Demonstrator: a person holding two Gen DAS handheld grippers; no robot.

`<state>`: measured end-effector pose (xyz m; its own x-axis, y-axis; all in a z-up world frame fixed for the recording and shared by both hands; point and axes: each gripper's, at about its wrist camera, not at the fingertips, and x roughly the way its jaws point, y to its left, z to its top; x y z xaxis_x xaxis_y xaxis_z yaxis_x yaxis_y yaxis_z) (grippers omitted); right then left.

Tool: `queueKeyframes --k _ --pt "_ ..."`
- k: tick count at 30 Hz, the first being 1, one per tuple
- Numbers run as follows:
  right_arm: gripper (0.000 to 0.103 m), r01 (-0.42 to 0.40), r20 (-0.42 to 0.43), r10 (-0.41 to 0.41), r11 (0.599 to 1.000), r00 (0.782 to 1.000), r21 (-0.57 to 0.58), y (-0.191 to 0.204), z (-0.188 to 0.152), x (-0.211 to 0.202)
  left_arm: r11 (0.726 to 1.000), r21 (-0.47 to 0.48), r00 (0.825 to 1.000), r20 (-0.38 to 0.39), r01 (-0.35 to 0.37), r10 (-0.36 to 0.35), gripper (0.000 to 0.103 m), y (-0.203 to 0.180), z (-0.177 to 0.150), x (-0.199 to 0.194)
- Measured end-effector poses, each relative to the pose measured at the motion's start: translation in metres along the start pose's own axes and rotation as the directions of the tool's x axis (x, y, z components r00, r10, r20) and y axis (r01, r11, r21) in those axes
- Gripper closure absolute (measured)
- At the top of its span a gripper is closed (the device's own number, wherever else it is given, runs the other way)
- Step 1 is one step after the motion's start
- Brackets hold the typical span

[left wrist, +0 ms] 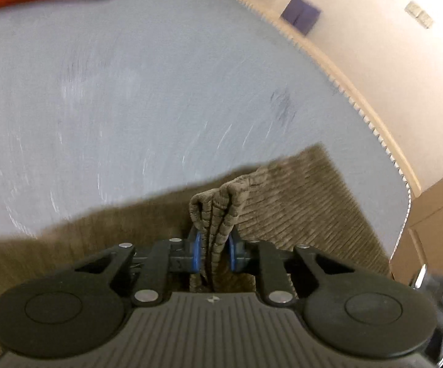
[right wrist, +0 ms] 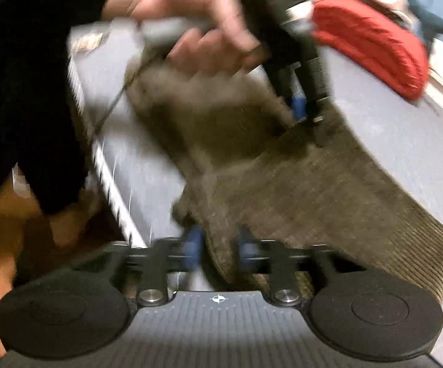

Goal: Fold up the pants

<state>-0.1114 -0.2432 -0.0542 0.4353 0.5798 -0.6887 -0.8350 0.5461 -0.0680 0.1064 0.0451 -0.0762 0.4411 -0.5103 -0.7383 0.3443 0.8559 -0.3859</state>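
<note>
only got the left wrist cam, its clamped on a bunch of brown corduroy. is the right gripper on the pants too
observer: Partly. An edge of the pants sits between the pads of the right gripper, but the jaws stand apart and seem not to pinch it. The frame is blurred.
operator: whats the red thing in my top left corner
observer: A folded red cloth. It lies on the table beyond the left gripper, apart from the pants.
</note>
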Motion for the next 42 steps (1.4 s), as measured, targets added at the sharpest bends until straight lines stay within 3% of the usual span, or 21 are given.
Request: queueKeyframes --k 1,4,6,8,9,12,14,16,18,20,22,23,26,28,31,34,36,39,40,42 --pt "0.015 0.029 0.051 -0.032 0.998 0.998 0.058 -0.011 0.003 -0.011 1.0 0.007 0.999 0.033 -0.01 0.01 0.085 -0.003 0.002 -0.01" --pt "0.012 0.129 0.102 -0.161 0.955 0.982 0.267 -0.049 0.008 -0.033 0.995 0.002 0.992 0.084 -0.099 0.098 0.081 0.003 0.01 -0.02" --pt "0.012 0.261 0.019 -0.289 0.888 0.957 0.379 -0.074 0.002 -0.032 0.978 -0.035 0.973 0.099 -0.205 0.208 0.064 0.013 0.006 -0.015" --pt "0.012 0.384 -0.121 -0.372 0.799 0.92 0.463 -0.098 -0.011 -0.024 0.944 -0.041 0.938 0.108 -0.328 0.331 0.057 0.015 0.003 -0.013" --pt "0.012 0.419 -0.186 -0.378 0.753 0.907 0.507 -0.11 -0.02 -0.02 0.941 -0.03 0.932 0.128 -0.338 0.339 0.057 0.013 0.002 -0.018" --pt "0.012 0.471 -0.329 -0.337 0.628 0.882 0.62 -0.136 -0.05 -0.009 0.968 0.034 0.953 0.189 -0.247 0.236 0.057 -0.005 -0.002 -0.034" --pt "0.012 0.474 -0.371 -0.295 0.564 0.88 0.676 -0.144 -0.065 -0.005 0.978 0.118 0.97 0.193 -0.174 0.149 0.057 -0.023 -0.011 -0.035" --pt "0.012 0.454 -0.377 -0.253 0.519 0.891 0.724 -0.149 -0.073 -0.002 0.972 0.187 0.978 0.175 -0.145 0.112 0.057 -0.036 -0.021 -0.028" --pt "0.013 0.432 -0.374 -0.218 0.486 0.902 0.759 -0.152 -0.078 0.001 0.957 0.238 0.983 0.119 -0.164 0.139 0.058 -0.037 -0.03 -0.008" --pt "0.017 0.411 -0.36 -0.198 0.465 0.912 0.784 -0.151 -0.079 0.001 0.934 0.267 0.97 0.026 -0.239 0.241 0.061 -0.029 -0.039 0.017" --pt "0.036 0.367 -0.325 -0.169 0.439 0.93 0.82 -0.152 -0.081 -0.003 0.907 0.312 0.957 0.031 -0.283 0.289 0.055 -0.03 -0.042 0.021" --pt "0.042 0.374 -0.327 -0.181 0.426 0.927 0.824 -0.152 -0.081 -0.007 0.909 0.304 0.956 0.023 -0.284 0.291 0.055 -0.03 -0.04 0.017" --pt "0.063 0.393 -0.331 -0.213 0.438 0.919 0.808 -0.149 -0.071 -0.014 0.937 0.23 0.965 0.044 -0.263 0.26 0.054 -0.032 -0.033 -0.002" --pt "0.07 0.414 -0.331 -0.252 0.474 0.909 0.777 -0.142 -0.057 -0.018 0.948 0.204 0.97 0.073 -0.244 0.233 0.049 -0.034 -0.027 -0.015" --pt "0.078 0.463 -0.3 -0.358 0.592 0.884 0.66 -0.114 -0.02 -0.027 0.979 0.126 0.983 0.109 -0.159 0.146 0.03 -0.034 -0.015 -0.034" --pt "0.079 0.478 -0.21 -0.434 0.729 0.876 0.49 -0.071 0.025 -0.029 0.999 0.027 0.987 0.156 0.032 -0.036 0.017 -0.039 -0.007 -0.061" --pt "0.079 0.462 -0.144 -0.442 0.8 0.885 0.382 -0.044 0.054 -0.022 0.983 -0.038 0.97 0.17 0.181 -0.172 0.012 -0.038 -0.005 -0.074" --pt "0.08 0.423 -0.074 -0.418 0.875 0.905 0.236 -0.001 0.085 -0.008 0.93 -0.095 0.927 0.162 0.356 -0.338 0.005 -0.036 -0.001 -0.08" --pt "0.08 0.412 -0.061 -0.408 0.893 0.911 0.181 0.014 0.092 -0.001 0.922 -0.095 0.921 0.149 0.376 -0.361 0.003 -0.036 0.0 -0.08" --pt "0.08 0.395 -0.048 -0.392 0.916 0.919 0.075 0.04 0.103 0.011 0.929 -0.07 0.928 0.111 0.364 -0.355 0.002 -0.04 -0.002 -0.076"
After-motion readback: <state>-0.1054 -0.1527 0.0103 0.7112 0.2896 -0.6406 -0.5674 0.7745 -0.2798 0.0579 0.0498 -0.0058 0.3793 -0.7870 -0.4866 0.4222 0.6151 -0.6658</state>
